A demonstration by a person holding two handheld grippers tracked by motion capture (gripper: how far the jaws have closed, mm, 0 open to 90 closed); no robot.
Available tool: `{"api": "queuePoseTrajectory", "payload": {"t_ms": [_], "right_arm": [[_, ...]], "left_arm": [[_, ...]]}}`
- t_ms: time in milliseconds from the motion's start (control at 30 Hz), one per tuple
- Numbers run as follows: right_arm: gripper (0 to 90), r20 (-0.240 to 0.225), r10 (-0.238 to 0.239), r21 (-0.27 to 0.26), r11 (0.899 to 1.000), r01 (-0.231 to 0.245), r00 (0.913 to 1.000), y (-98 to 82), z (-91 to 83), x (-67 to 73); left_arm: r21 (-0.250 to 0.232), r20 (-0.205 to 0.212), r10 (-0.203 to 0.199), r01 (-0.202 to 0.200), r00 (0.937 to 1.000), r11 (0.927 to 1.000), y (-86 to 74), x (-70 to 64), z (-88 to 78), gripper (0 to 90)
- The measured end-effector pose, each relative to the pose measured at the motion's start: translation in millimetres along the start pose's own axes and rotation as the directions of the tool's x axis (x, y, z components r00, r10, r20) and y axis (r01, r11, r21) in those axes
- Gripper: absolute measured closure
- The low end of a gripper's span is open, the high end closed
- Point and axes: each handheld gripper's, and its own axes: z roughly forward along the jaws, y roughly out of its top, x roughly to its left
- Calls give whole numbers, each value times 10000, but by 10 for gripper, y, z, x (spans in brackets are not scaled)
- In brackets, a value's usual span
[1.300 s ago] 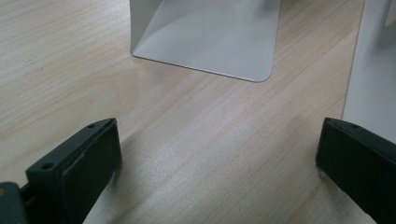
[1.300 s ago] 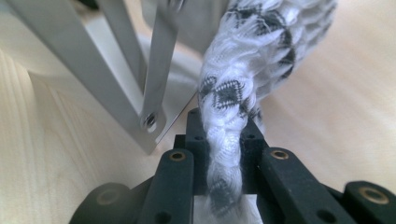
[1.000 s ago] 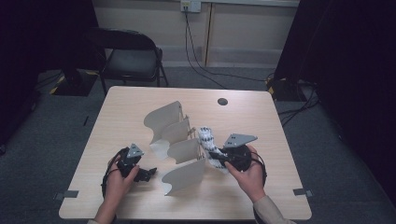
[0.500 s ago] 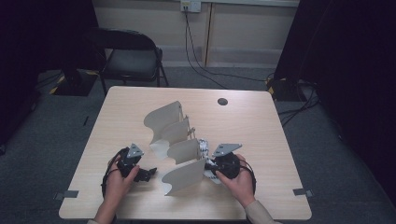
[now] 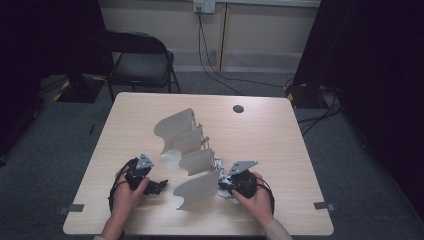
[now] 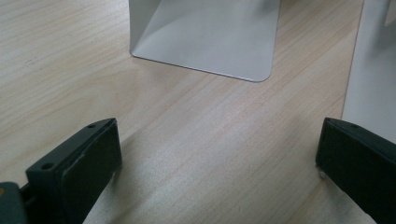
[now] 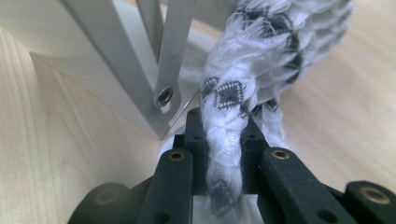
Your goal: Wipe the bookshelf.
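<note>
While my right gripper (image 7: 223,140) pinches the cloth (image 7: 243,93) low beside the rack (image 5: 192,150), my left gripper (image 6: 219,158) rests spread (table level).

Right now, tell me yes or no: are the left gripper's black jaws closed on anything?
No: in the left gripper view the left gripper has its jaws wide apart with bare light wooden table between them.

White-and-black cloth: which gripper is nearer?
Right. The right gripper is clamped on the cloth beside the rack; the left gripper sits open across the rack, apart.
</note>
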Motion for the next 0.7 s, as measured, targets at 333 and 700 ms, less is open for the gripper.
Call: {"api": "queuePoseTrajectory", "payload": {"t_ms": [333, 700], "right_arm": [[787, 339, -219, -1563, 9873, 269, 9992, 345, -537, 0], [788, -48, -6, -969, 9953, 1, 10000, 231, -267, 36]], "left_arm": [[1, 6, 2, -2, 10000, 10000, 0, 0, 0, 0], [-1, 3, 4, -4, 10000, 10000, 0, 0, 0, 0]]}}
